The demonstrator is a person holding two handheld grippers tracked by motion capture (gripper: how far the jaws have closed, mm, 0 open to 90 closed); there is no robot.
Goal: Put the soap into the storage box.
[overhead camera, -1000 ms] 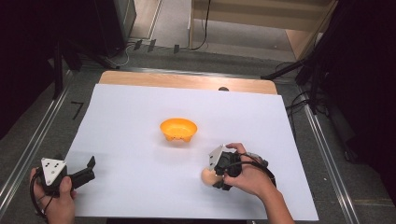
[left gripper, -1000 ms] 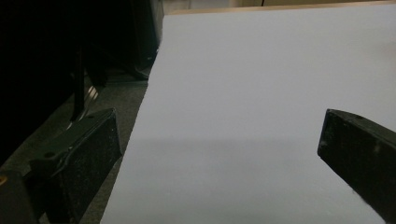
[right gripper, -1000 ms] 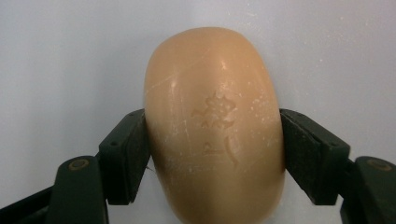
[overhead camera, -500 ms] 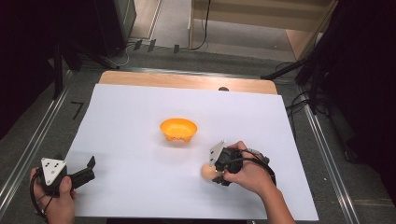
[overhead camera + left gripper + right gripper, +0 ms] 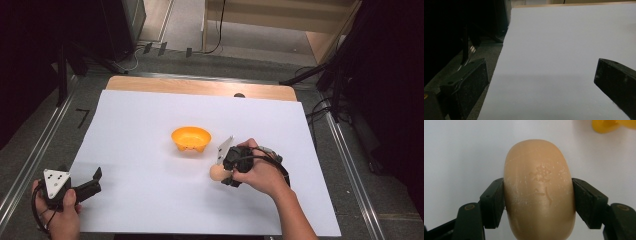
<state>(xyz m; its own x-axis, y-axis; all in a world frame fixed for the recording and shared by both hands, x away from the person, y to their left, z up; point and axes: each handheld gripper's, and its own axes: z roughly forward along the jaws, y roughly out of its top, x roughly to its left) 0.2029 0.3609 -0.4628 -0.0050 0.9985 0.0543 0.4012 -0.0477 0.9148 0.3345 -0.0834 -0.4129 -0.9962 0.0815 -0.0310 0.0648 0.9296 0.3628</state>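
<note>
A tan oval lump [image 5: 539, 182], like a bar of soap with a stamped mark, sits between my right gripper's [image 5: 539, 203] black pads, which press on both its sides. In the high view the right gripper [image 5: 220, 170] holds this tan lump [image 5: 215, 173] just above the white sheet, a little to the near right of an orange bowl [image 5: 191, 138]. The bowl's edge [image 5: 614, 125] also peeks in at the top right of the right gripper view. My left gripper [image 5: 94, 182] rests at the sheet's near left corner, open, with nothing between its jaws [image 5: 541, 72].
A white sheet [image 5: 150, 115] covers most of the wooden table [image 5: 200, 86]. Metal rails [image 5: 30, 165] run along both sides. Dark cables and stands lie on the floor beyond the far edge.
My right gripper has lifted the tan lump and carried it a short way toward the orange bowl. The left gripper has stayed where it was.
</note>
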